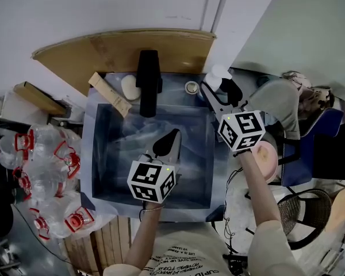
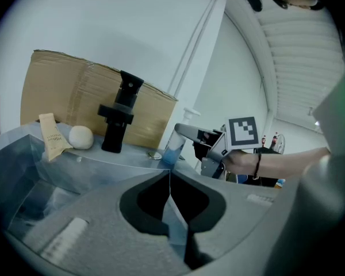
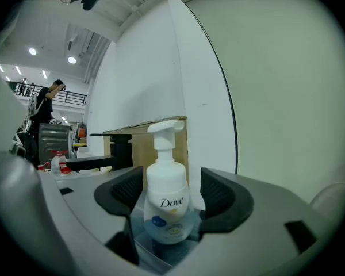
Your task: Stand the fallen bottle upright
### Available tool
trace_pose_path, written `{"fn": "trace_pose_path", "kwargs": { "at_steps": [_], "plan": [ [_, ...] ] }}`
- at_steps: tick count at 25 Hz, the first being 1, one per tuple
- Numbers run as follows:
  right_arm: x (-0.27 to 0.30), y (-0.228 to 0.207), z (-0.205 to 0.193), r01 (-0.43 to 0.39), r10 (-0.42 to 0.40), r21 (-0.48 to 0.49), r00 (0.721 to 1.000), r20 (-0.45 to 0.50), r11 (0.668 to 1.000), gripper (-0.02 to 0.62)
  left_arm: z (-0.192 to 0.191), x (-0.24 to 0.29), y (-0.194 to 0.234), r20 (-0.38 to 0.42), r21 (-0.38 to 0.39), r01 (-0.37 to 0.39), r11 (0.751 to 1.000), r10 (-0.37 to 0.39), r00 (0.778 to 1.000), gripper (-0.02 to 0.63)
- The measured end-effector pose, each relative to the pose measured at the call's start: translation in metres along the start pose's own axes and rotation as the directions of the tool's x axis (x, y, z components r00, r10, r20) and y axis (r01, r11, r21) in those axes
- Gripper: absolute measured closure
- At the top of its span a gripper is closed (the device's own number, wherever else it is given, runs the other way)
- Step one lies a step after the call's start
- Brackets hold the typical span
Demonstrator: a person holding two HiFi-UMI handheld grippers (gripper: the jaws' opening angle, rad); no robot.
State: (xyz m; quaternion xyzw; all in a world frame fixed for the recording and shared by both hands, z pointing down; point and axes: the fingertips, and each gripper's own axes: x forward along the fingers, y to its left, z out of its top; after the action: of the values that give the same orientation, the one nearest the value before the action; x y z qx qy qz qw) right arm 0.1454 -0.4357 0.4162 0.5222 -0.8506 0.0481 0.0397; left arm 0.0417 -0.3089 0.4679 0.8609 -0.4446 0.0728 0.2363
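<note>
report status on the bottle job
Left gripper shut, empty, over the sink. Right gripper open around the pump bottle. Bottle upright at the sink's back corner. Tap well aside.

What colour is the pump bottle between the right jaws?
The bottle is white with a blue lower part; it shows best in the right gripper view.

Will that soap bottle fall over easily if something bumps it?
Probably, yes: the pump bottle stands tall with its pump head high up, so a sideways bump may tip it. Its smooth, rounded body likely feels slippery and might roll once down.
</note>
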Motion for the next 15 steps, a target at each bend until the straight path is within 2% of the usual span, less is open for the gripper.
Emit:
{"fn": "trace_pose_path", "kwargs": {
  "at_steps": [7, 11, 15],
  "plan": [
    [-0.026, 0.007, 0.011, 0.008, -0.009, 0.053, 1.000, 0.018, 0.999, 0.313, 0.012, -0.011, -0.008, 0.030, 0.013, 0.002, 1.000, -0.002, 1.000, 0.580],
    [-0.045, 0.016, 0.013, 0.013, -0.014, 0.045, 1.000, 0.006, 0.999, 0.396, 0.020, -0.021, -0.014, 0.051, 0.029, 0.002, 1.000, -0.004, 0.999, 0.580],
    [-0.065, 0.025, 0.015, 0.023, -0.023, 0.011, 1.000, -0.003, 1.000, 0.536, 0.029, -0.033, -0.025, 0.069, 0.076, 0.018, 0.997, -0.023, 0.997, 0.580]
  ]
}}
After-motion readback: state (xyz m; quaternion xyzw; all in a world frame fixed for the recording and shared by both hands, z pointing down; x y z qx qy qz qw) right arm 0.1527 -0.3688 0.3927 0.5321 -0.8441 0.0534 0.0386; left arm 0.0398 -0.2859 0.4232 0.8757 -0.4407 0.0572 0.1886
